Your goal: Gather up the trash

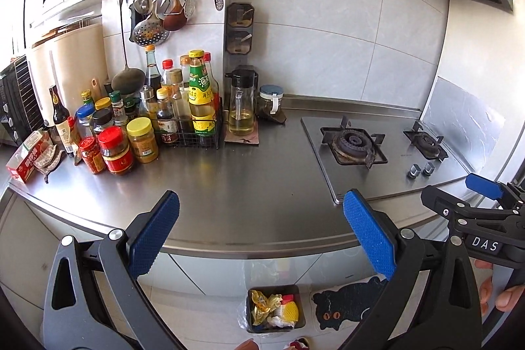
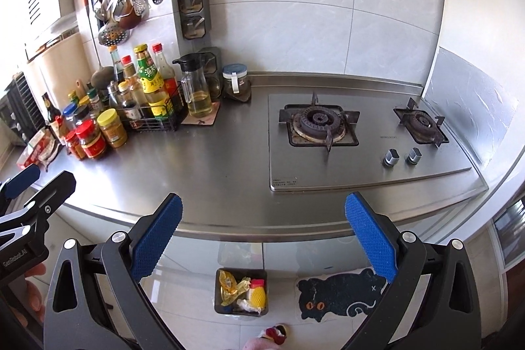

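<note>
Left tool (image 1: 261,233) spread wide, nothing between pads, held over front edge of steel tabletop (image 1: 249,186). Right tool (image 2: 262,235) likewise spread, empty, beside left one. Trash bin (image 2: 241,292) on floor below tabletop edge, holding yellow wrappers (image 2: 231,286) and crumpled white scraps. Cat-shaped mat (image 2: 341,294) just right of bin. Sauce bottles (image 1: 137,113) crowd tabletop's left rear; gas stove (image 2: 361,136) at right.

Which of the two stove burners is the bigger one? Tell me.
The left burner, nearer the condiment bottles: its ring and grate are clearly wider than those of the right burner beside the foil-covered side wall.
</note>
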Tool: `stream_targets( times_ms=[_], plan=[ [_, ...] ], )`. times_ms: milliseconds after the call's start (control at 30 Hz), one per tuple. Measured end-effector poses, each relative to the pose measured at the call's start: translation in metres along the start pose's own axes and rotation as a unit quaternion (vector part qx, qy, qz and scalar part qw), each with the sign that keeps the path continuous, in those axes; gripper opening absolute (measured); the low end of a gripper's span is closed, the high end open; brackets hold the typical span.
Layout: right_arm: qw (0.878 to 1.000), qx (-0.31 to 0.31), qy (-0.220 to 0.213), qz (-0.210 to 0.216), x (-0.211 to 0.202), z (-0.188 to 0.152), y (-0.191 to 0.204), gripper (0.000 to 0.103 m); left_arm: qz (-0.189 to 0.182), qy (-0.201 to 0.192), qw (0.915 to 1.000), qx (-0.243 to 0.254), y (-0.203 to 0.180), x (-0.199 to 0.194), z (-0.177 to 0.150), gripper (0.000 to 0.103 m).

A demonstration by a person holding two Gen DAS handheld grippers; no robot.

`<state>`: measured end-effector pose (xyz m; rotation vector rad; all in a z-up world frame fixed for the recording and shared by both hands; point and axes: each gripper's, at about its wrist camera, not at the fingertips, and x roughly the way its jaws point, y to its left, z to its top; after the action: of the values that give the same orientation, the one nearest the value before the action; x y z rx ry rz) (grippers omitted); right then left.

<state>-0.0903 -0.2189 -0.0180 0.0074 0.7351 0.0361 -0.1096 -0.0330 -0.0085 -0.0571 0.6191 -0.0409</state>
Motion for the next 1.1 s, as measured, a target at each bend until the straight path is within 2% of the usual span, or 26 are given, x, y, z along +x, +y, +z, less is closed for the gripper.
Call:
stream_targets(
  times_ms=[1100],
  plan=[
    [1.0, 0.001, -0.008, -0.005, 0.009, 0.016, 0.0, 0.1, 0.007, 0.002, 1.0, 0.0, -0.001, 0.015, 0.009, 0.095]
  ],
)
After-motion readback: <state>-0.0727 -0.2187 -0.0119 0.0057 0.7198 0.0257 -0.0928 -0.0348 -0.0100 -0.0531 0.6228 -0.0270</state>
